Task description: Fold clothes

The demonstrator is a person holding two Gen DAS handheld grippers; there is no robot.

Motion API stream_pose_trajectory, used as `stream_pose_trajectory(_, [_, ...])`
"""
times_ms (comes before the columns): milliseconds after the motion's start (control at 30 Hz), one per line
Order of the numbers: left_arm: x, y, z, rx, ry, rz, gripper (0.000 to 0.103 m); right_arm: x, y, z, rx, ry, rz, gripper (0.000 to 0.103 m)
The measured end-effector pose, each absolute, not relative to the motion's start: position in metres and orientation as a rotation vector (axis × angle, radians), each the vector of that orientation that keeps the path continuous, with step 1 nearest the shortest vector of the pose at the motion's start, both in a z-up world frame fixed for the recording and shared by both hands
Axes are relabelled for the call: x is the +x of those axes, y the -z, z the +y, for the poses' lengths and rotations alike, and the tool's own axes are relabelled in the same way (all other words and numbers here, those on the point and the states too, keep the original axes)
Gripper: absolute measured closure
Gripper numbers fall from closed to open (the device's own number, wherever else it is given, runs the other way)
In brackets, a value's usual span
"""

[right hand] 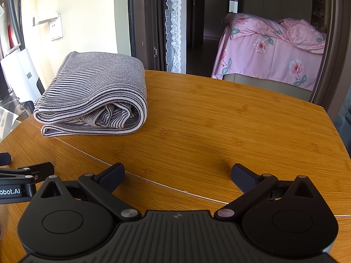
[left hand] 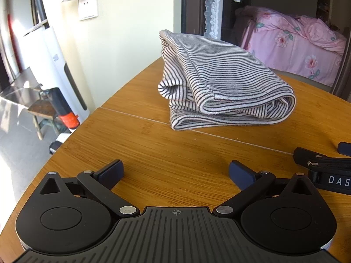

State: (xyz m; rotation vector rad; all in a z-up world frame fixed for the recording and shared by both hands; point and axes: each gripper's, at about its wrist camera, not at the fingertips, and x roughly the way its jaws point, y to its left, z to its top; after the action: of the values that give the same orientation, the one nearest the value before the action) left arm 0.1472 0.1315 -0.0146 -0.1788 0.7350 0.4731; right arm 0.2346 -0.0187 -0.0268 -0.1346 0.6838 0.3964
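A black-and-white striped garment (left hand: 221,81) lies folded in a thick bundle on the wooden table (left hand: 175,153); in the right wrist view the same striped garment (right hand: 94,94) sits at the left. My left gripper (left hand: 175,173) hovers over bare wood in front of it, open, nothing between its fingers. My right gripper (right hand: 177,175) is also open and empty, to the right of the garment and nearer than it. Each gripper shows at the other view's edge: the right gripper (left hand: 324,160) and the left gripper (right hand: 19,168).
A seam (right hand: 153,182) runs across the table. The table's rounded edge (left hand: 65,138) drops to the floor on the left, where a small stool (left hand: 41,109) and a white appliance (left hand: 54,65) stand. Behind, a doorway shows a bed with pink floral bedding (right hand: 274,50).
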Motion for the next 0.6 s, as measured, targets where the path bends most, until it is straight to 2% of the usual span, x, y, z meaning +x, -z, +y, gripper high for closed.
stream_pose_trajectory(600, [0.1487, 0.0142, 0.1305, -0.177, -0.481, 0.727, 0.0, 0.2344, 0.0266, -0.0192, -0.14, -0.408, 0.682, 0.0])
